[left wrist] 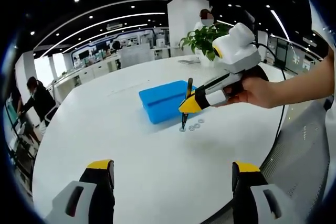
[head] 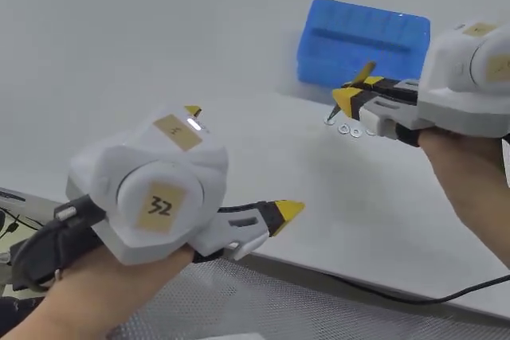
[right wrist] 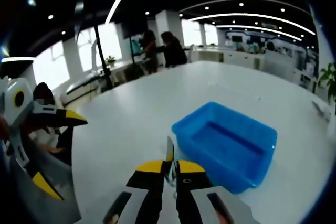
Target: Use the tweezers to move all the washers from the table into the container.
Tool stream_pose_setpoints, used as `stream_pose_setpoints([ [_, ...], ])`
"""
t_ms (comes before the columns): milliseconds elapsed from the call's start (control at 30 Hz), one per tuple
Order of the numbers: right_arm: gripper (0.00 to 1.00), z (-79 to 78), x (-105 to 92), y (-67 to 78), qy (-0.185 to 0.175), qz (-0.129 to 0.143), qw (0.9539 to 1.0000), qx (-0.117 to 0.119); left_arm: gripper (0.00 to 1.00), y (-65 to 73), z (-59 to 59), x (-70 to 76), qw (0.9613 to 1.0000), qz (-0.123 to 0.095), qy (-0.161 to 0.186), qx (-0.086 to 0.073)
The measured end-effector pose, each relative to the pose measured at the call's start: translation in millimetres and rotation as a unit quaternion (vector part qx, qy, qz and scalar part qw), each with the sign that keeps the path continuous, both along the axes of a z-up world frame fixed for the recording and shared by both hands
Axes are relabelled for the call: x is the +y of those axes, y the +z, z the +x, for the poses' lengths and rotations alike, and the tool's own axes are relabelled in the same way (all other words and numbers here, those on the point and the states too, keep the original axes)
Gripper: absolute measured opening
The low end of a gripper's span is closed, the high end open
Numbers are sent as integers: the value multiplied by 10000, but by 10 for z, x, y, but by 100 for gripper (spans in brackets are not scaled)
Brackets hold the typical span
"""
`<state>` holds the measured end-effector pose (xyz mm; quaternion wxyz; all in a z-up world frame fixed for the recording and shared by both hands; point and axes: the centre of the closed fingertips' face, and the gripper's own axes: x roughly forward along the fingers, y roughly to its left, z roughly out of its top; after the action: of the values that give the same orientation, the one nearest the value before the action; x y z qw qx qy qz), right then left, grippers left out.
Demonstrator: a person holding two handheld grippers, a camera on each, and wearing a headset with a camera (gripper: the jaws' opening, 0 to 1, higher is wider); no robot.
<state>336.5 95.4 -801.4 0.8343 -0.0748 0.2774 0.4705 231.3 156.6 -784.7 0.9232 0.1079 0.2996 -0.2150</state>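
With my right gripper (head: 348, 99) clamped on the tweezers (left wrist: 184, 120), tip down at the washers (head: 349, 129) lying on the table (head: 239, 145) just beside the blue container (head: 362, 37), which looks empty, and my left gripper (left wrist: 172, 169) apart and empty, I judge no transfer complete.

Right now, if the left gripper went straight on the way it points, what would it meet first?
Bare table lies ahead of the left gripper, then probably the tweezers held by the right gripper, tips down by the washers, with the blue container just behind. Depth is unclear.
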Motion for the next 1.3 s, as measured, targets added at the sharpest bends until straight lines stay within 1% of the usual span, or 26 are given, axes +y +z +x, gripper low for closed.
stream_pose_setpoints([
  [200, 4, 1, 3, -53, 59, -170, 9998, -61, 95, -12, -3, 0, 10000, 37, -9, 26],
  [233, 4, -2, 5, -49, 58, -147, 9999, -58, 95, -9, 0, -3, 10000, 32, -13, 14],
  [267, 4, -17, 3, -70, 61, -176, 9998, 14, 95, -8, 0, -3, 10000, 32, -13, 11],
  [300, 4, -15, 9, -52, 48, -111, 9999, -17, 95, -11, 1, -1, 10000, 36, -9, 14],
  [400, 4, -24, 0, -53, 30, -135, 9999, -63, 95, -29, -4, 7, 10000, 67, -1, 60],
  [467, 4, -25, 1, -53, 17, -133, 9998, -110, 95, -23, -1, 6, 10000, 76, -6, 38],
  [600, 4, -25, 5, -52, -24, -115, 9999, -120, 95, -29, -3, 9, 10000, 82, -7, 55],
  [733, 3, -15, 0, -54, -33, -149, 9997, -183, 95, -28, -2, 9, 9999, 87, -14, 49],
  [867, 3, 0, -2, -48, -87, -177, 9997, -106, 95, -31, -3, 12, 9999, 99, -18, 53],
  [1000, 3, -3, 0, -42, -49, -255, 9996, -102, 94, -37, -7, 12, 9999, 121, -29, 68],
  [1100, 3, -4, -7, -3, -63, -157, 9998, -52, 94, -36, -7, 11, 9999, 122, -32, 65],
  [1200, 3, 8, -33, 10, -106, -117, 9999, -5, 94, -38, -9, 6, 9999, 112, -44, 71],
  [1267, 3, 10, -37, 53, -143, -4, 9999, 69, 94, -42, -10, 6, 9999, 126, -51, 74],
  [1300, 3, 17, -43, 78, -155, 20, 9999, 68, 94, -44, -11, 6, 9999, 128, -53, 81],
])
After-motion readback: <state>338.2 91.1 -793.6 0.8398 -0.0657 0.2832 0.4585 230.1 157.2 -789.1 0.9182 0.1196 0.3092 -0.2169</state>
